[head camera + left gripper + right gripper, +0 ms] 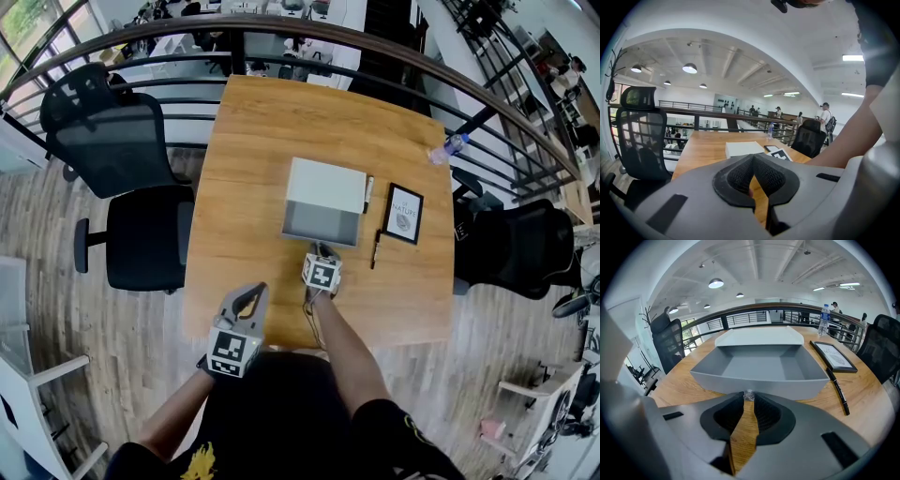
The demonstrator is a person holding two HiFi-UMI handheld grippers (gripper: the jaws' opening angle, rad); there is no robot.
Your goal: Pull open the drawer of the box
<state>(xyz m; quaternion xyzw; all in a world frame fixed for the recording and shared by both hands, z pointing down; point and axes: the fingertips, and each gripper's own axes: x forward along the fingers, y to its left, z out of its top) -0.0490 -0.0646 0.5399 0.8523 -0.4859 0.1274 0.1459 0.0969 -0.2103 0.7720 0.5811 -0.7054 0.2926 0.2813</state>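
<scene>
Right gripper [749, 403] clamps knob [748, 394] of drawer [787, 384], extended at 6 o'clock of box [325, 186]; left gripper [753, 158] closed, empty.

The white box [325, 185] sits near the middle of the table [253, 122]. Its grey drawer [321, 225] is pulled out toward the near edge, clear knob [749, 395] foremost.

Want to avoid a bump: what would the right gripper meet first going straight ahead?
The right gripper already pinches the drawer's knob; straight on lies the grey drawer front.
</scene>
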